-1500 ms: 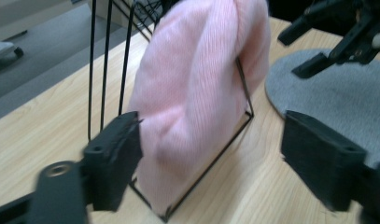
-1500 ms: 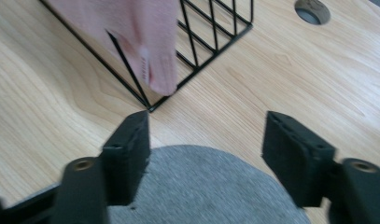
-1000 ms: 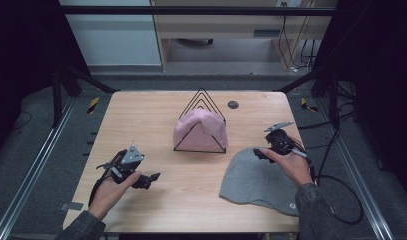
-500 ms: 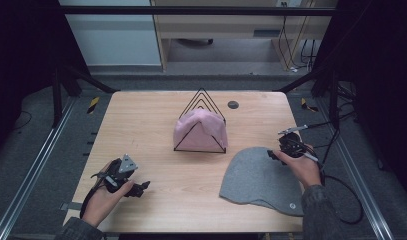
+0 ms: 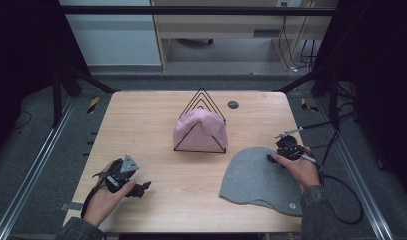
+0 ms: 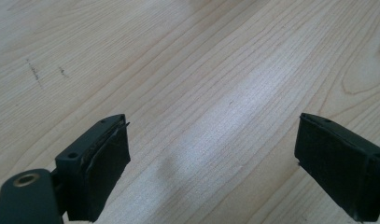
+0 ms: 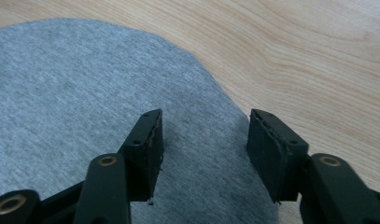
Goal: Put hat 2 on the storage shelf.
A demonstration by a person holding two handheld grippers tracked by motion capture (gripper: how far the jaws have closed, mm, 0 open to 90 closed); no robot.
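Grey beanie under part-open, empty right tool.

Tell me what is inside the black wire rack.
A pink beanie sits inside the black wire rack, bulging through its front triangle. The beanie covers the rack's base and the table behind it, so nothing else there can be confirmed.

Left tongs: black, grey three-cornered plate on top. Right tongs: black, brass-coloured pivot rivets, black cable trailing toward 4 o'clock. Grey sleeves.
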